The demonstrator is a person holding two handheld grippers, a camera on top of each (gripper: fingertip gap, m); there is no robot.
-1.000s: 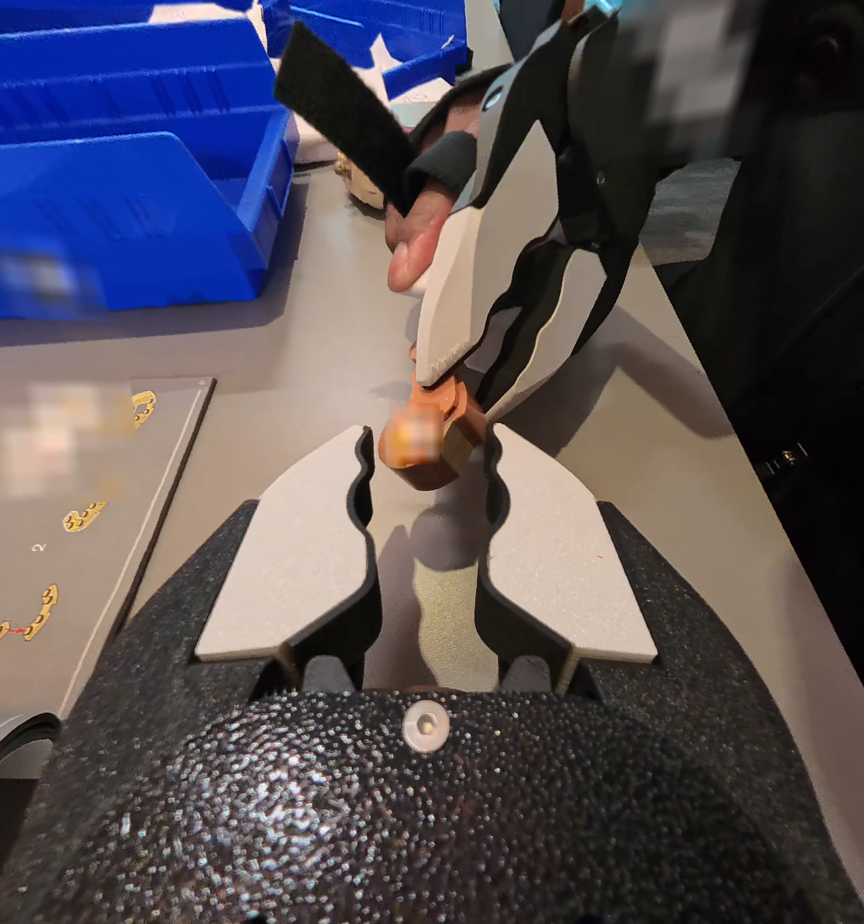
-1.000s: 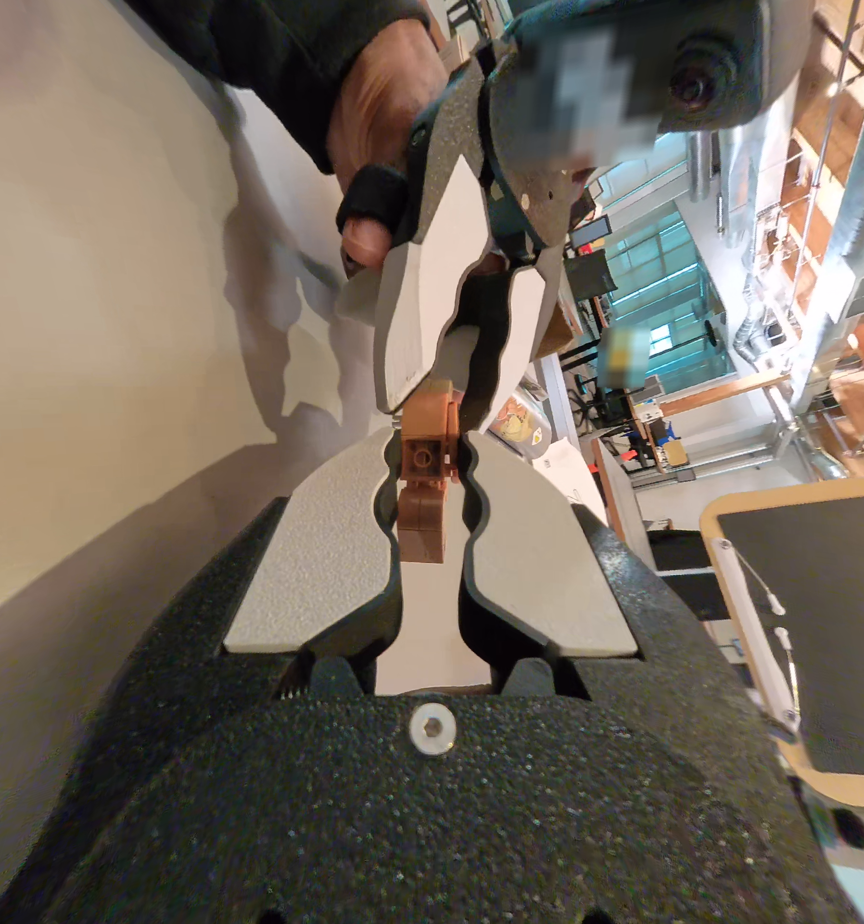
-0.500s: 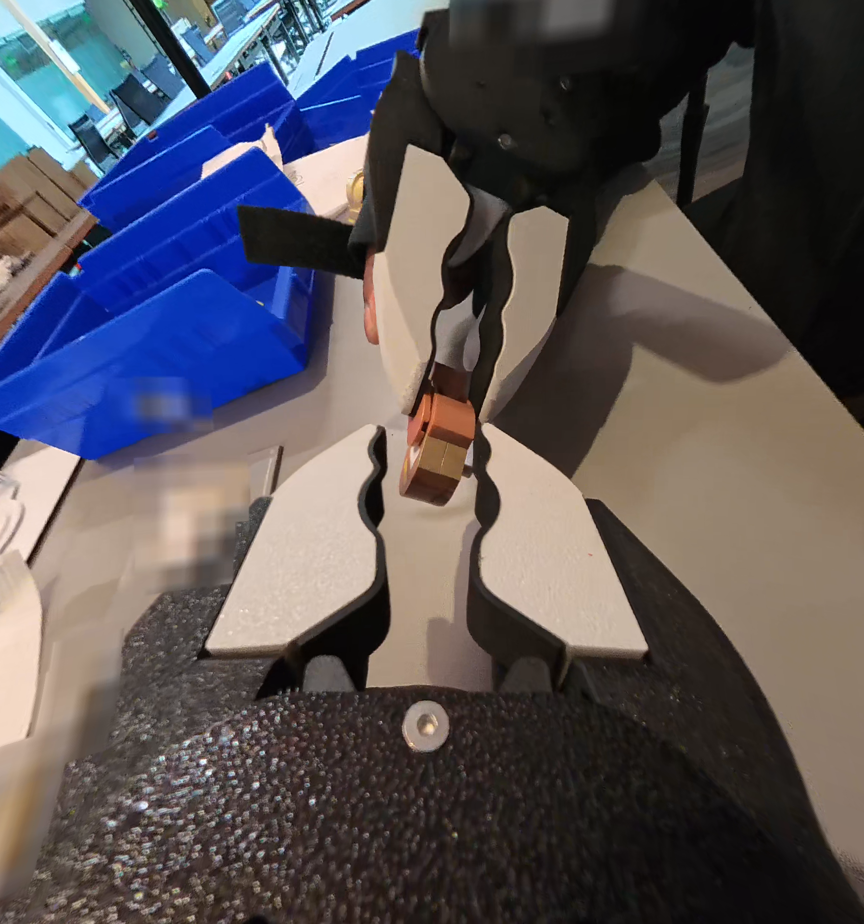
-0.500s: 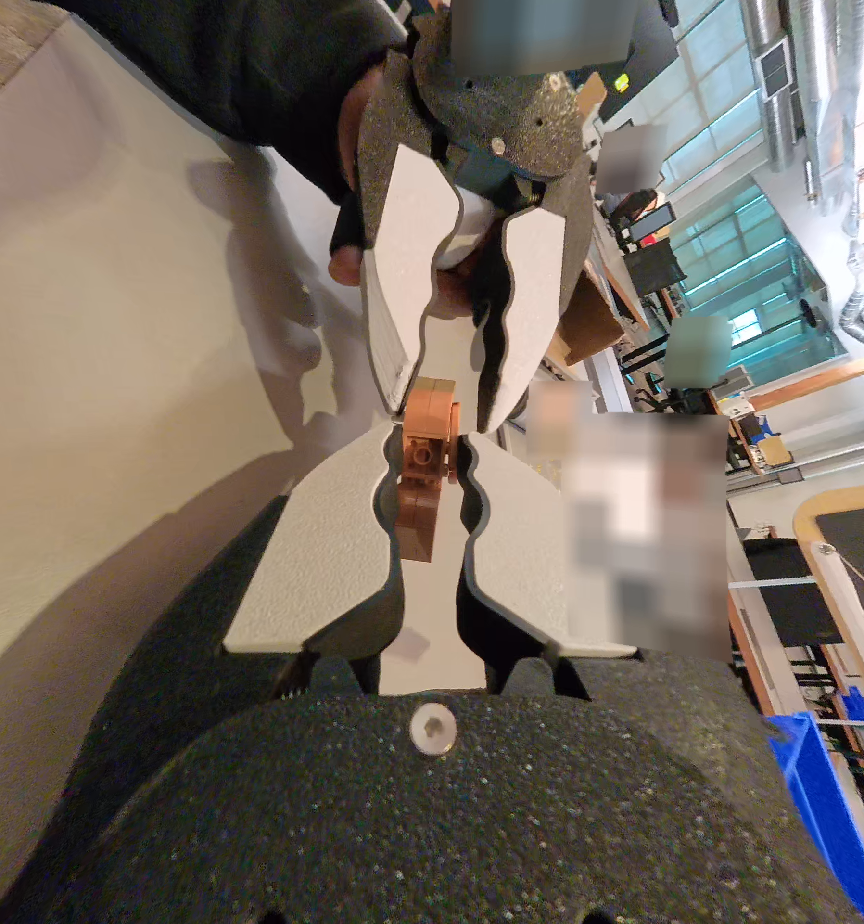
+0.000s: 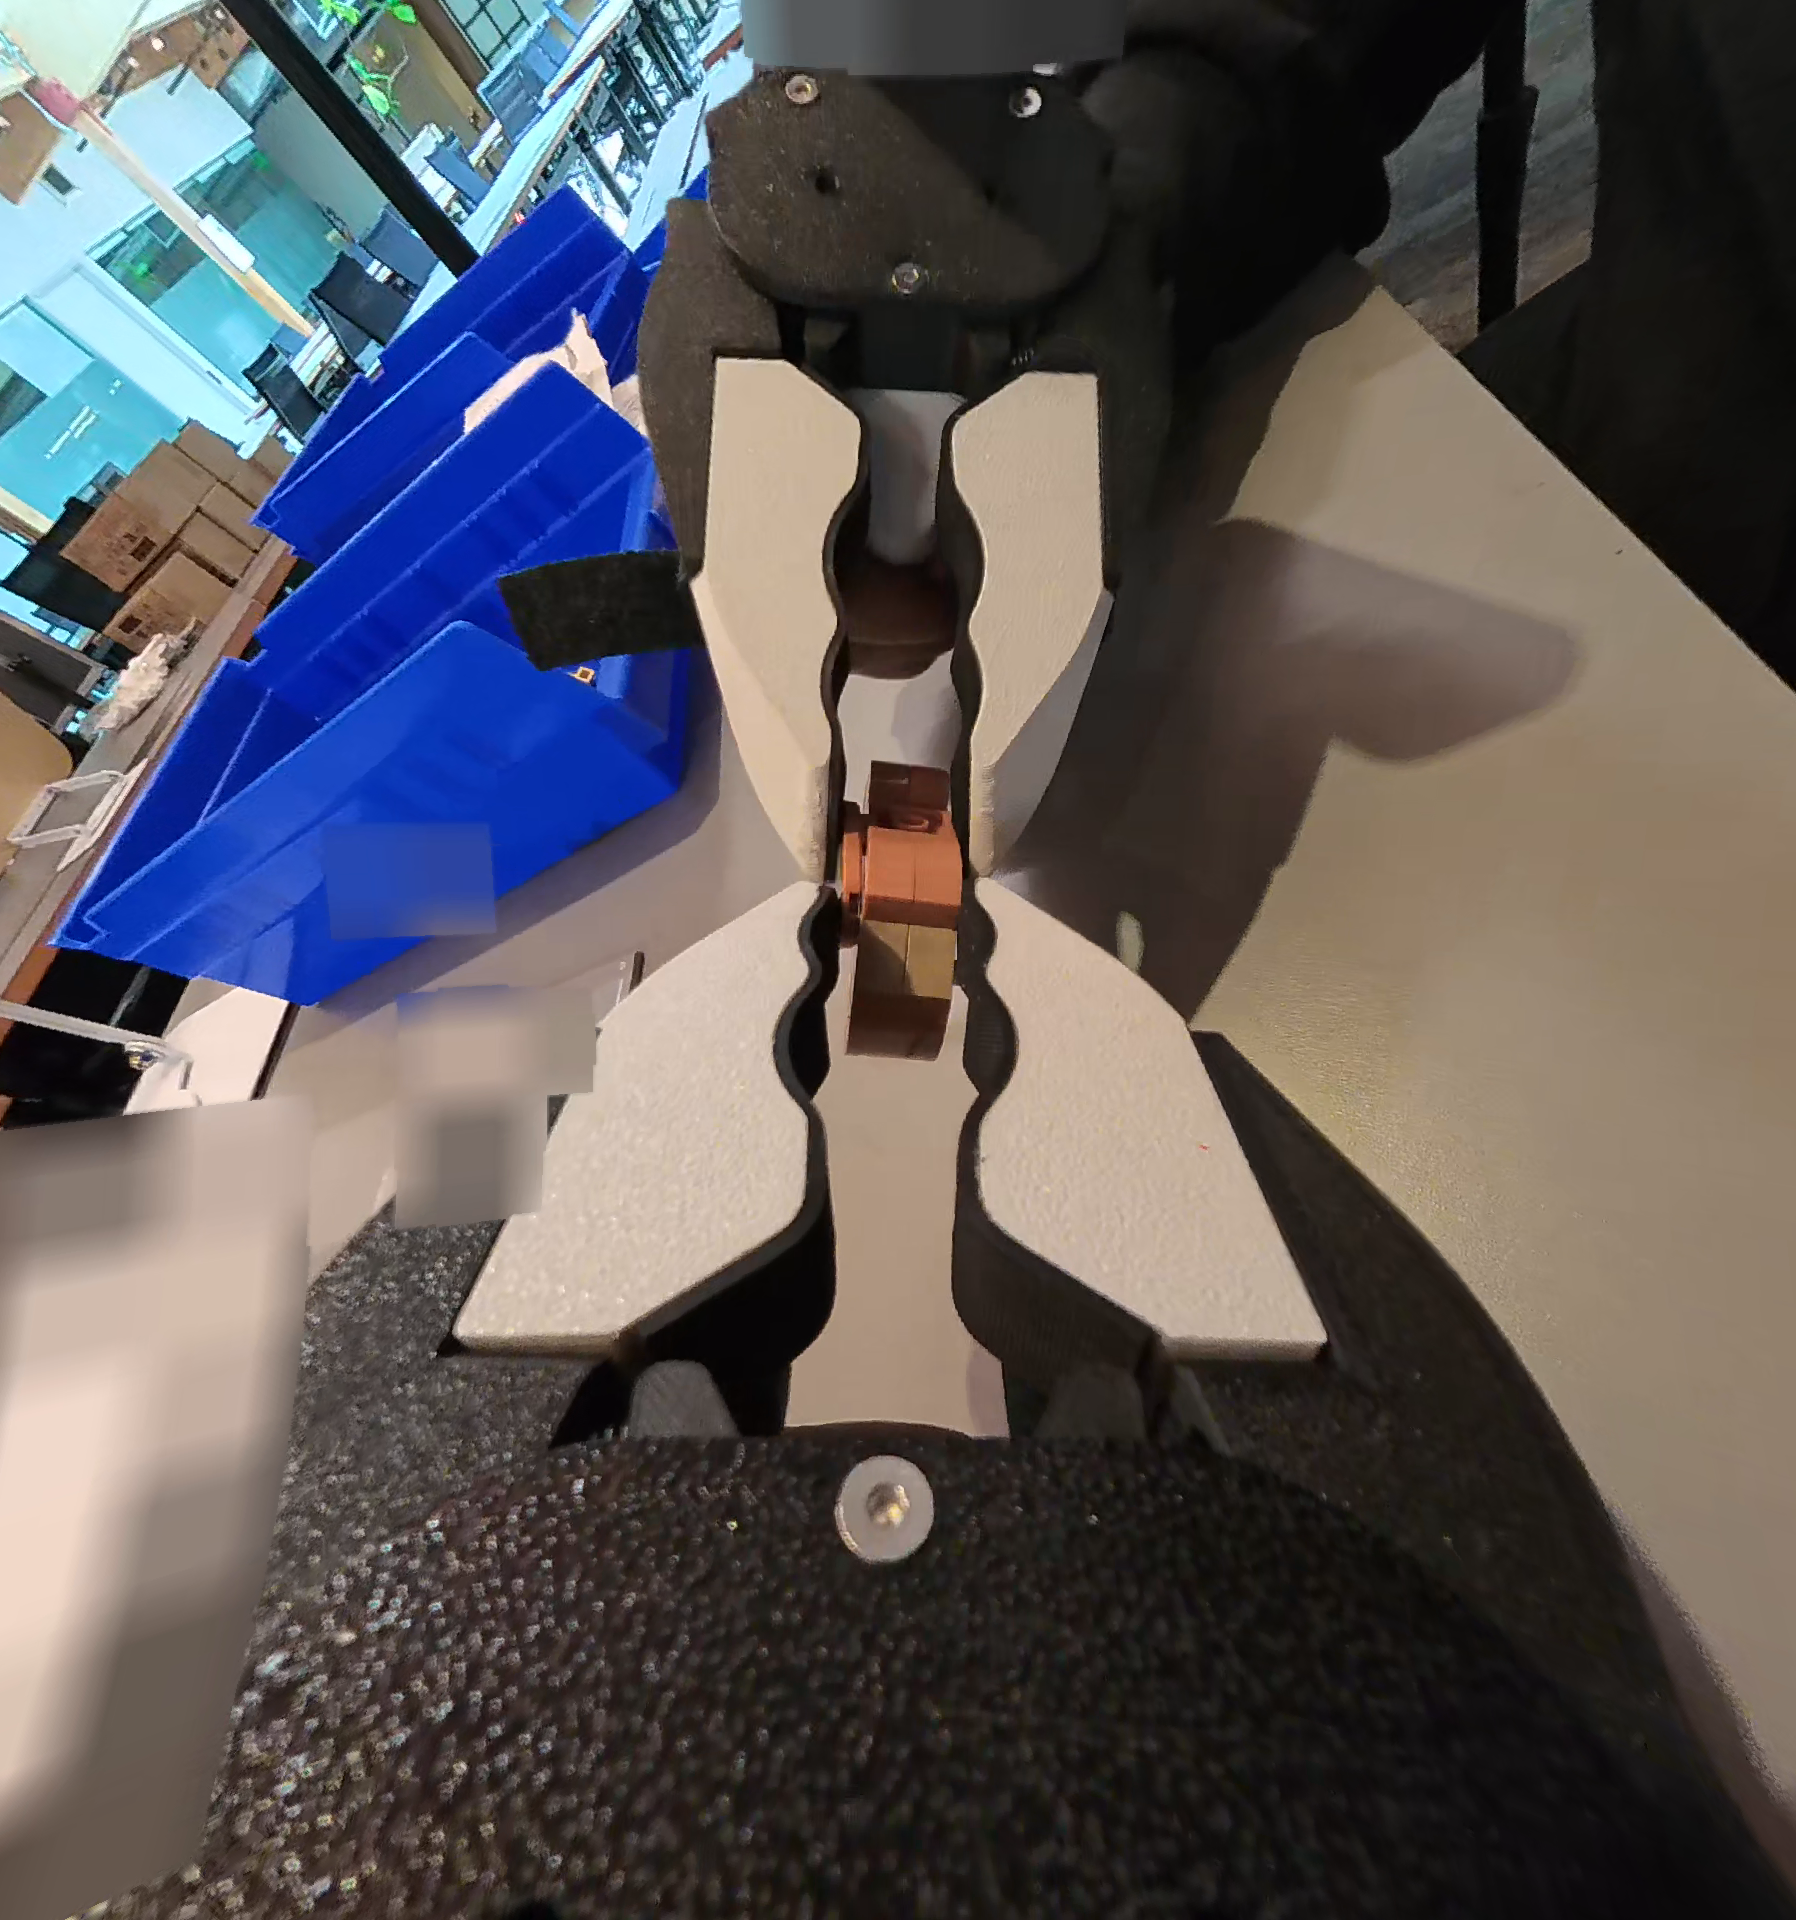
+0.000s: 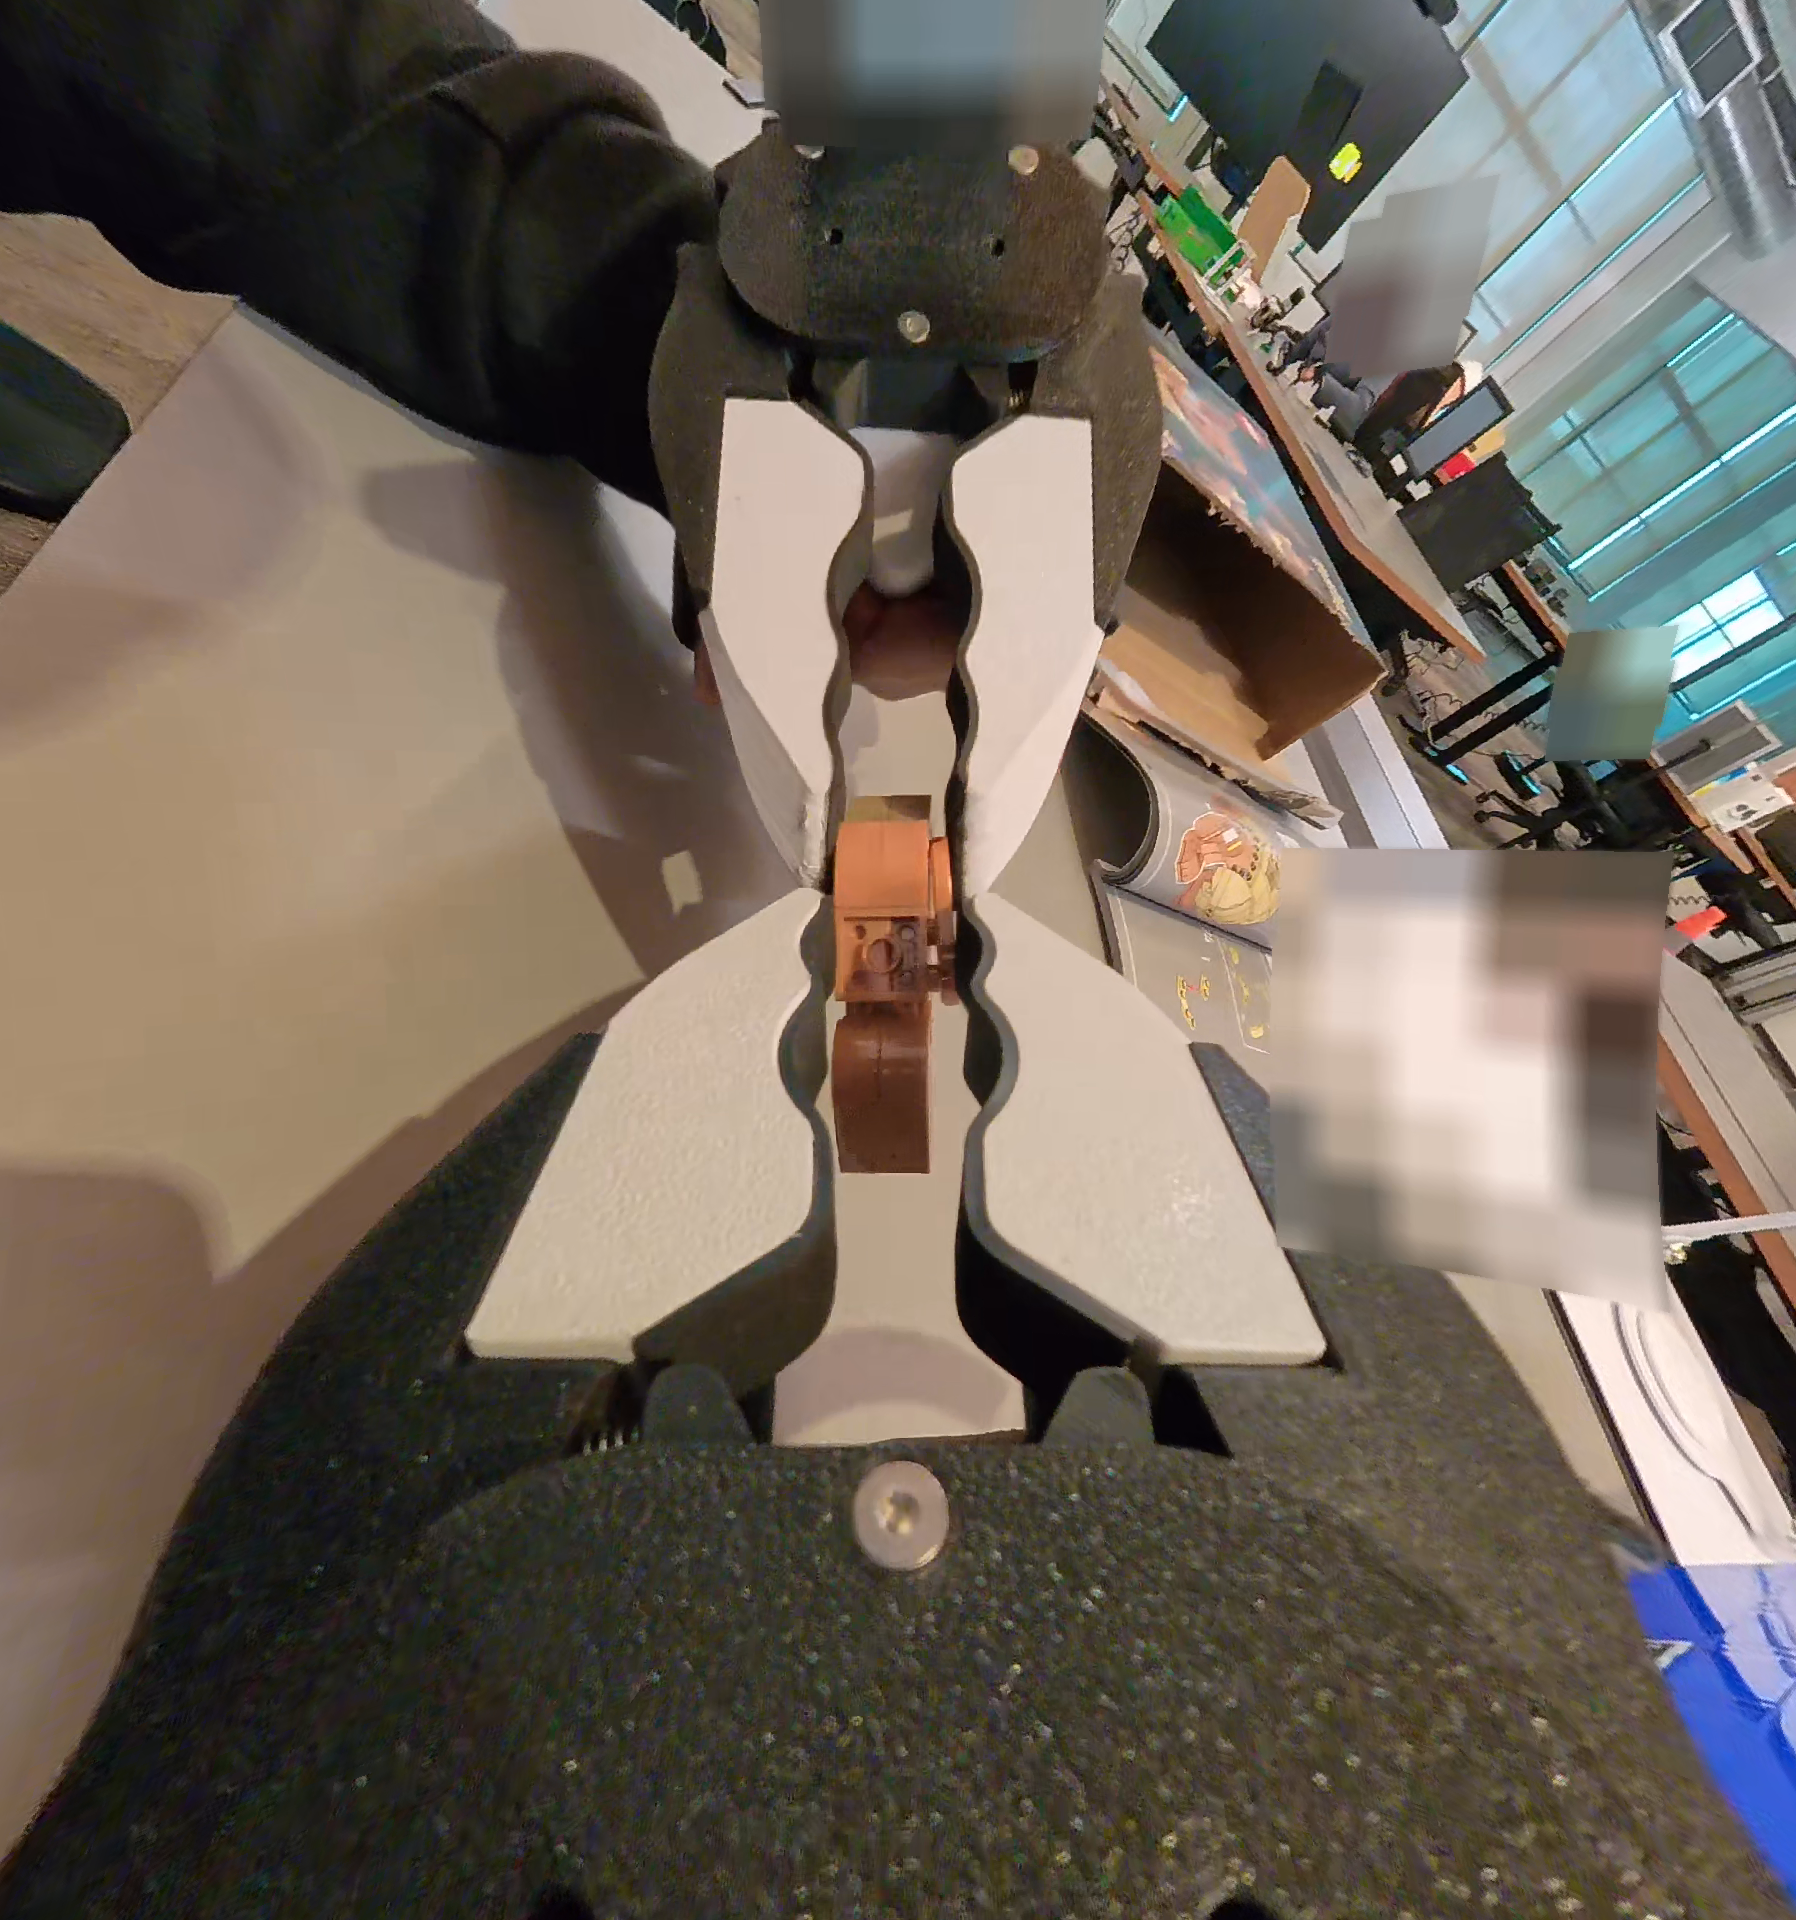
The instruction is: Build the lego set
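Both grippers, L (image 5: 894, 966) & R (image 6: 889, 977), tip-to-tip, clamped on brown brick assy (image 5: 899, 883).

The 2 grippers meet tip to tip over the pale table (image 5: 1496, 1039), and the only thing between them is a small brown brick assembly (image 5: 899, 914), which fills the gap: the left gripper (image 5: 894, 966) and the right gripper (image 6: 894, 997) both pinch it, so nothing could pass between their tips. In the left wrist view, blue bins (image 5: 406, 748) stand in a row close along one side, with a black strap (image 5: 598, 608) jutting toward them; the other side is bare table up to a dark sleeve. In the right wrist view, an open booklet (image 6: 1206, 914) and a cardboard box (image 6: 1237, 634) crowd one side, while the other is open table.
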